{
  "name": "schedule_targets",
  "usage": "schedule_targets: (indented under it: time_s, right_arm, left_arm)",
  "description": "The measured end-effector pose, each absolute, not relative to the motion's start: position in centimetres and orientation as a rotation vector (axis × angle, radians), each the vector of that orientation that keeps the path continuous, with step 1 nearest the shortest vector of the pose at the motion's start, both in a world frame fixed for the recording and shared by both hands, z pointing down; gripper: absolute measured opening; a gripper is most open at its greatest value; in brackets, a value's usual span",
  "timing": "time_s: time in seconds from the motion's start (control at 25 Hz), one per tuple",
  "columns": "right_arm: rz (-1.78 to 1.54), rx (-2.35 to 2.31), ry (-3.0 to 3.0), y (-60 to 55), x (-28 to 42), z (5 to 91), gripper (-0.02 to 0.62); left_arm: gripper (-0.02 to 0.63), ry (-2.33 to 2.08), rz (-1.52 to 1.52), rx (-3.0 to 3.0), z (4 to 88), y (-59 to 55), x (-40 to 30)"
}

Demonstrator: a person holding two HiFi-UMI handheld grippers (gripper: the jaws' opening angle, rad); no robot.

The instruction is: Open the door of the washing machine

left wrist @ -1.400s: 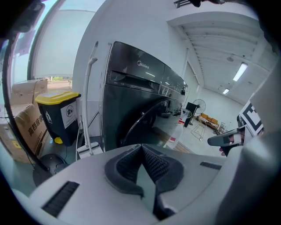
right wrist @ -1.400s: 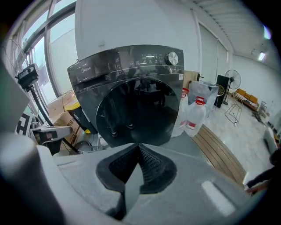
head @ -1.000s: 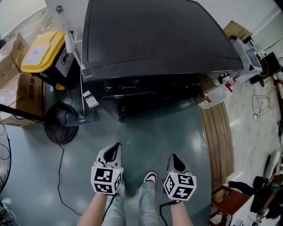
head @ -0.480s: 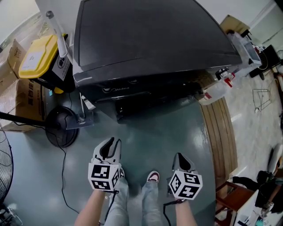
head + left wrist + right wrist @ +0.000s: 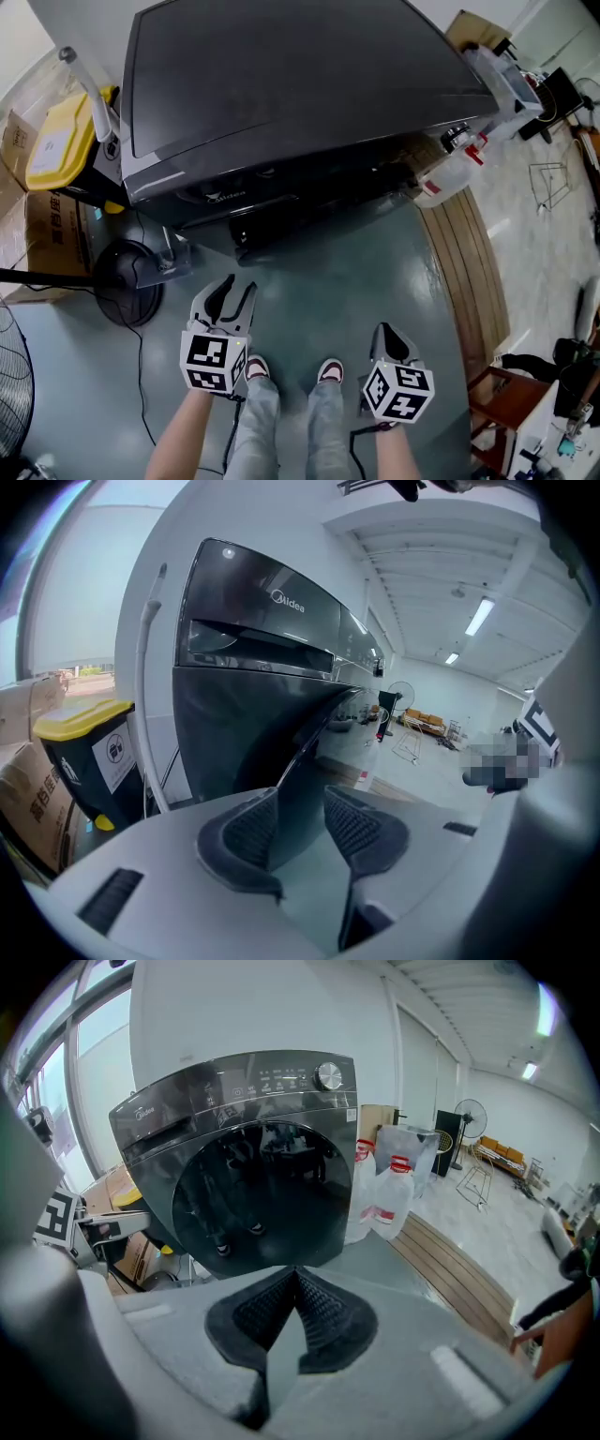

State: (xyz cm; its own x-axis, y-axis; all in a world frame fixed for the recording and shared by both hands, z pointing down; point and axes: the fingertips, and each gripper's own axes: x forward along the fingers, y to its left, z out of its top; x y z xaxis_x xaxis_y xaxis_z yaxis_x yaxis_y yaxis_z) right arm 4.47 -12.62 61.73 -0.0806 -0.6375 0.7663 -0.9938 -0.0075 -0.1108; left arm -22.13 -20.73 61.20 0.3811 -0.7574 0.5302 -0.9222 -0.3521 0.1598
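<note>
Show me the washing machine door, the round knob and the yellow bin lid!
washing machine door (image 5: pixel 262 1194): right gripper view, middle of the dark round glass.
knob (image 5: pixel 328 1076): right gripper view, its silver face.
yellow bin lid (image 5: pixel 56 150): head view, lid's flat top.

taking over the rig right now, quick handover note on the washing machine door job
Left hand-held gripper: jaws have just been opening, now apart, nothing between them.
Right hand-held gripper: jaws together, empty.
Washing machine stands ahead; its round door is closed, neither gripper touches it.
Done: nothing yet.
Left: reach the door and pull it open.
</note>
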Motion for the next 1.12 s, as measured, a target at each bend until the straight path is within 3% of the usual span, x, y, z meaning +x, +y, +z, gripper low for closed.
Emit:
schedule_targets:
  time_s: [1.04, 1.12]
  right_arm:
    - [1.012, 1.808, -1.669, -12.2, 5.4, 62.6, 0.005]
    - [1.016, 1.808, -1.671, -12.2, 5.4, 62.6, 0.005]
  left_arm:
    - [0.176, -1.102, 0.725, 2.499, 63.8, -26.8, -19.7]
    - [0.138, -1.106, 0.723, 2.492, 63.9, -27.0, -19.7]
